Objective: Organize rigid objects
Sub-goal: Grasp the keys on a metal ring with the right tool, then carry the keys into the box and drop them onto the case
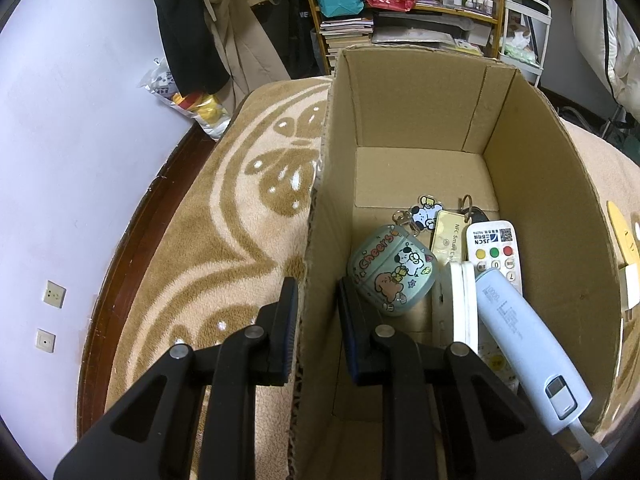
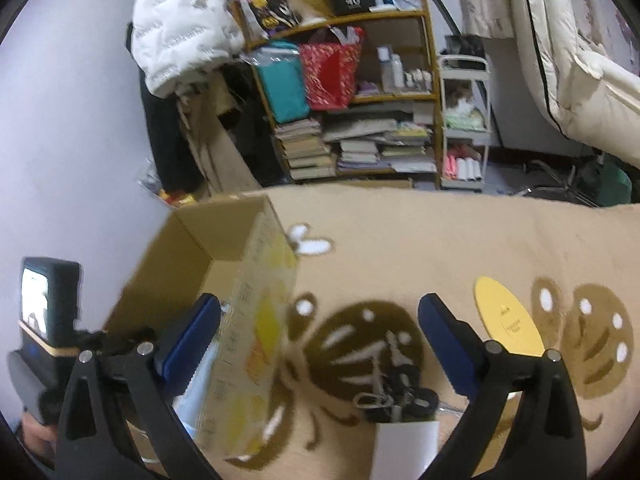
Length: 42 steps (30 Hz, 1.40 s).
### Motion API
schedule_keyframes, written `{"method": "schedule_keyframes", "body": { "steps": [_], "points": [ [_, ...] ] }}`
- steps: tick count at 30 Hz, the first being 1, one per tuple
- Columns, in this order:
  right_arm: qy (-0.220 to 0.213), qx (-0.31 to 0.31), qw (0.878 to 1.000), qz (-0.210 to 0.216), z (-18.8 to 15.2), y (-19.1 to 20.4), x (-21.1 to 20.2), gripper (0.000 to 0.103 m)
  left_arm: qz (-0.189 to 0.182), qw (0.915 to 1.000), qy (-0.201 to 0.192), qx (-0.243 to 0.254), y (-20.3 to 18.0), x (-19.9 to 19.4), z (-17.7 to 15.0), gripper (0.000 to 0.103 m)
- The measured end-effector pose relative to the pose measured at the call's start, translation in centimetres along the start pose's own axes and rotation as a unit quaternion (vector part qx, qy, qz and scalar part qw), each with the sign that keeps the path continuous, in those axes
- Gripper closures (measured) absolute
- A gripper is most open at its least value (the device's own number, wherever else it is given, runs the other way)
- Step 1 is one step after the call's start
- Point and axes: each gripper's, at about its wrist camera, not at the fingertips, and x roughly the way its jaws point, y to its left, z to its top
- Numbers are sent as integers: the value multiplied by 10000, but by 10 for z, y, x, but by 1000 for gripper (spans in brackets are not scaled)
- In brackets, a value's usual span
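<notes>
— Over the blanket, left wrist view: what is logged?

— Item one, cardboard box [image 1: 420, 128], corrugated, open-topped, standing on a tan fleece blanket [image 1: 224, 216] with a pale butterfly pattern. The left gripper [image 1: 318, 300] has its jaws closed on the box's left wall — steadying it, by my reading. Inside: a glossy cartoon earbud case [image 1: 390, 268], a flat keychain card [image 1: 446, 236], a white remote [image 1: 496, 248] with coloured buttons, a smooth pale-blue power bank [image 1: 520, 324] leaning across them.

— And the right wrist view?

— The right gripper [image 2: 320, 336] has its jaws spread wide, nothing between the pads, pointing down at the blanket just right of the box. Below it lie a dark tangled cable with plug [image 2: 396, 396] and a white boxy charger [image 2: 406, 446]; a thin yellow oval disc [image 2: 506, 316] lies further right.

— Step in hand?

— Sorting partly done — four pieces boxed, these still outside. The next move likely calls for lowering over the charger and closing on its flat sides; the loose cable may trail.
</notes>
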Motion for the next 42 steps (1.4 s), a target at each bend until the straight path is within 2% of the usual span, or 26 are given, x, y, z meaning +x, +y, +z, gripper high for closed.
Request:
{"method": "schedule_keyframes", "body": {
  "steps": [7,10,15,18,20,23,24,25,26,30,31,33,37,42],
  "points": [
    [436,175,9989,-42,-15,-21,26,0,-4,10000,-1,8,1,1,0,83],
    [649,172,9975,-197,-23,-25,38,0,-4,10000,-1,7,1,1,0,83],
    [1087,87,9935,-315,-33,-30,55,11,-10,10000,3,9,1,0,0,83],
    [1407,79,9891,-417,-41,-33,65,24,-5,10000,-1,9,1,0,-1,83],
    [1596,39,9857,-538,-45,-35,72,46,3,10000,2,20,1,0,0,82],
    [1824,111,9813,-599,-53,-40,80,54,0,10000,1,18,1,1,0,82],
    [1812,116,9815,-606,-53,-41,80,55,-2,10000,2,18,1,1,0,82],
    [1814,115,9814,-610,-53,-41,80,65,-7,10000,3,13,1,0,0,82],
    [1823,117,9813,-611,-52,-43,80,82,-8,10000,5,8,1,0,0,82],
    [1801,279,9810,-663,-50,-53,78,92,6,10000,1,22,1,1,0,82],
    [1748,337,9819,-650,-49,-55,77,98,3,10000,1,21,1,1,0,82],
    [1556,485,9853,-506,-45,-56,72,100,1,10000,2,18,1,1,0,82],
    [1102,272,9918,-586,-37,-42,62,100,3,10000,2,17,1,0,0,82],
    [775,300,9954,-471,-28,-35,54,100,-1,10000,3,16,1,0,0,82]
  ]
}}
